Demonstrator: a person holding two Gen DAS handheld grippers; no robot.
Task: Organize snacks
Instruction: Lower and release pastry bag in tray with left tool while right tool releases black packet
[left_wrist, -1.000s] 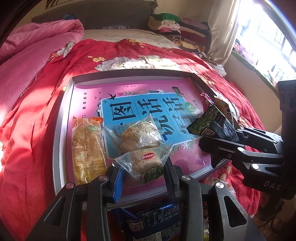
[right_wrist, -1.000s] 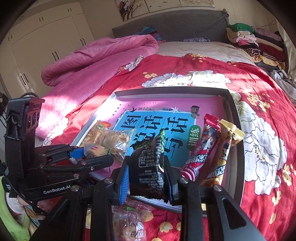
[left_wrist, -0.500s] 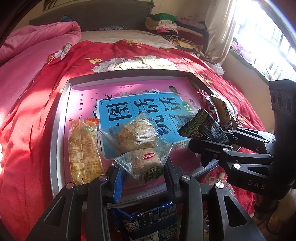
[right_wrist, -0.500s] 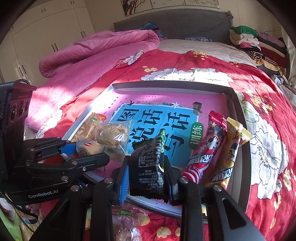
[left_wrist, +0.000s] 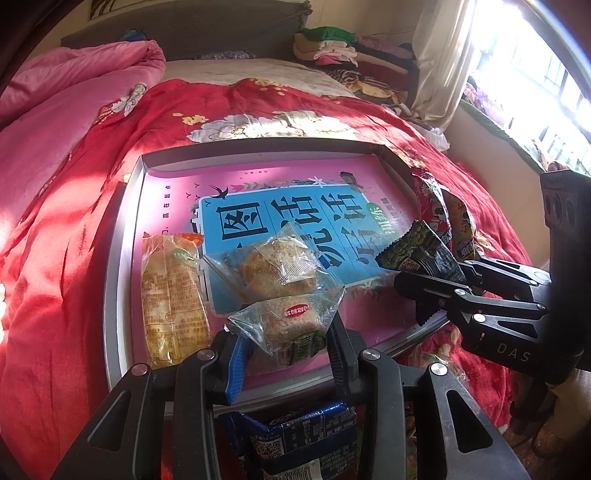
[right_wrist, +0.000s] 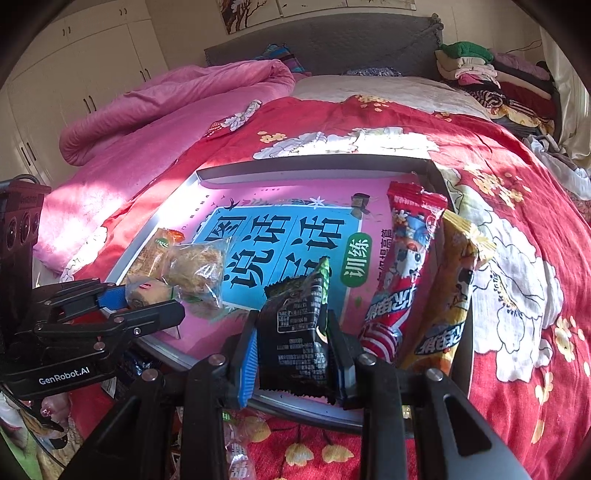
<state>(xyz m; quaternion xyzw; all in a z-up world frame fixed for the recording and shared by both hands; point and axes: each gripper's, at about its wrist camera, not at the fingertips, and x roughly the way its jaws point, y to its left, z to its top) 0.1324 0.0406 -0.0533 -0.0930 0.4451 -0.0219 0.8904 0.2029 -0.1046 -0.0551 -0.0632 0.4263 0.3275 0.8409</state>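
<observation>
Two grippers over tray (left_wrist: 122, 280) — left gripper (left_wrist: 286, 343) clamps clear cake packet (left_wrist: 291, 321), lower centre; right gripper (right_wrist: 291, 347) clamps black snack packet (right_wrist: 295, 332), lower centre

A home bedroom: bed (right_wrist: 369, 122) with red floral quilt, folded clothes (right_wrist: 491, 77) (stacked), white wardrobe (right_wrist: 74, 70).

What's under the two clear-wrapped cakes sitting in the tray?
Under the loose clear-wrapped cake lies the pink-and-blue book cover lining the tray. The other cake is held in the left gripper; what lies beneath it is hidden.
</observation>
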